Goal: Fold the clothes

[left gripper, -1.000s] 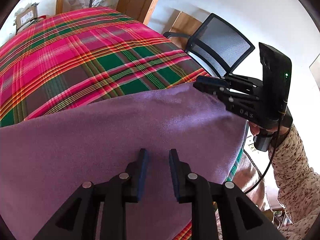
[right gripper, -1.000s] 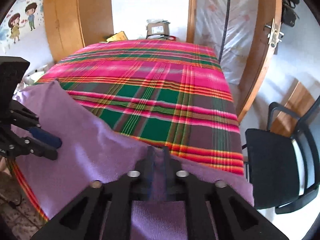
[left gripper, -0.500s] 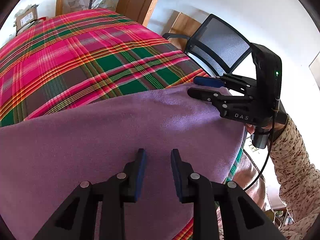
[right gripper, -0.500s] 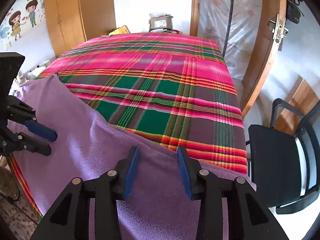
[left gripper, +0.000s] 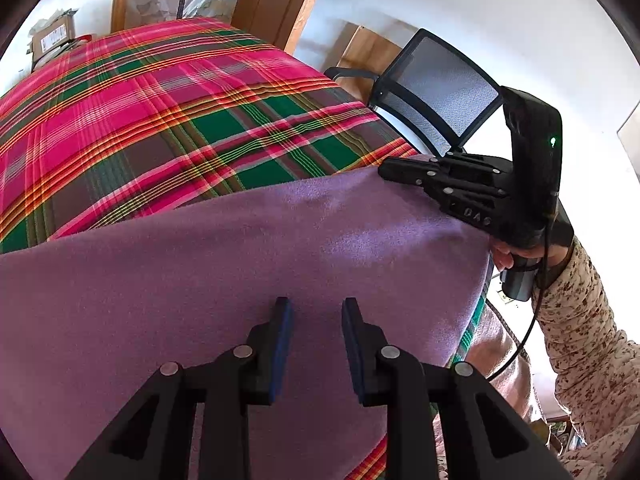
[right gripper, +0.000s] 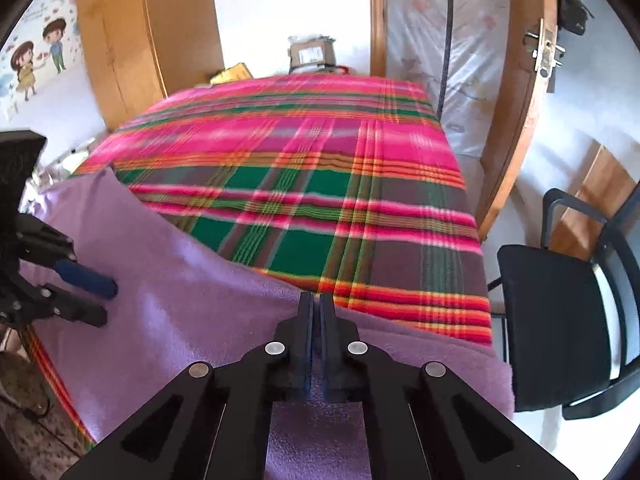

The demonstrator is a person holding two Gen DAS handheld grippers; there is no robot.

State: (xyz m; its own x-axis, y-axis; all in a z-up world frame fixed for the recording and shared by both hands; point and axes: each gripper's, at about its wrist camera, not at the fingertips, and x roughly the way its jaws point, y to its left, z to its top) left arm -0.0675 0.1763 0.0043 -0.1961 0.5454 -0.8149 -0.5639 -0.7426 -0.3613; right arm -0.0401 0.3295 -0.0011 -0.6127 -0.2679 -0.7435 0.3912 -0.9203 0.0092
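Observation:
A purple cloth (left gripper: 240,260) lies spread over the near end of a bed with a pink and green plaid blanket (left gripper: 160,120). My left gripper (left gripper: 316,312) hovers over the cloth's near part, open, with its blue pads apart and nothing pinched. In the right wrist view it shows at the left edge (right gripper: 106,300), jaws apart above the cloth (right gripper: 180,300). My right gripper (right gripper: 316,300) is shut on the cloth's far edge where it meets the plaid blanket (right gripper: 320,160). From the left wrist view its closed fingers (left gripper: 386,168) sit at the cloth's far right corner.
A black mesh office chair (left gripper: 440,92) stands to the right of the bed, close to the right gripper. A person's floral sleeve (left gripper: 580,320) holds that gripper. A wooden door (right gripper: 516,120) and a cardboard box (left gripper: 52,36) lie beyond the bed's far end.
The right gripper's jaws spread wide over the cloth's far edge, then closed tight on it. The left gripper stayed where it was, still open.

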